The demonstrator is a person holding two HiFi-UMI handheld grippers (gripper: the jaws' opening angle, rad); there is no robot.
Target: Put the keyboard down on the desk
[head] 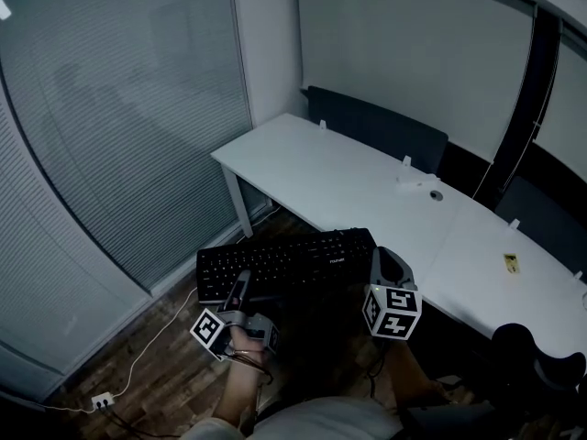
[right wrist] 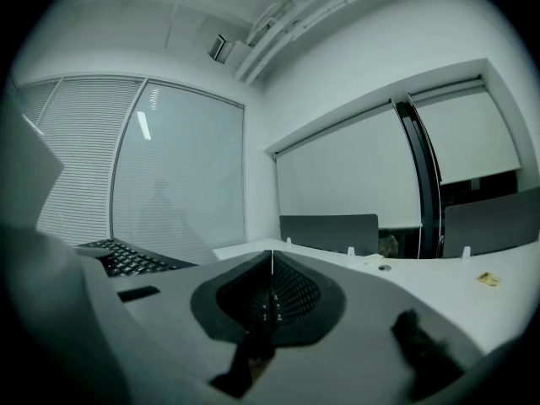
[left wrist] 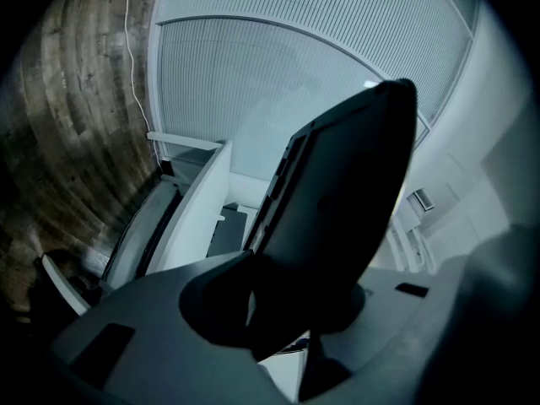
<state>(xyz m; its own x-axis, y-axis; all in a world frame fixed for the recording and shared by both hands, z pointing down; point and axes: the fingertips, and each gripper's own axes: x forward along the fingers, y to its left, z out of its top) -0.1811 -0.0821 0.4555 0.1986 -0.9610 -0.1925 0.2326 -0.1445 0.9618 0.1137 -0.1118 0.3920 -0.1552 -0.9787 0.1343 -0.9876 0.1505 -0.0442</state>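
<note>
Here, a long white desk [head: 339, 180] stands near grey window blinds [head: 119, 108].

Counter [head: 367, 186] runs from far left to near right. Its left end is near the glazed wall [head: 119, 126] at left. Screen panel [head: 378, 126] stands along the counter's far edge.

On counter: cable hole [head: 435, 194] about mid-length, toward the far edge. Small item [head: 512, 262] lies further right, well apart from it.

Keyboard [head: 286, 262] is off the counter, before its near edge, above the floor [head: 156, 356], long axis left to right.

Left gripper [head: 243, 280] is at the keyboard's near-left edge, with that edge between its jaws. Right gripper [head: 383, 259] is just beside the keyboard's right end.

Socket strip [head: 101, 399] lies on the floor, near left; cable [head: 156, 333] leads from it toward the far right. Chair [head: 537, 360] stands near right.
</note>
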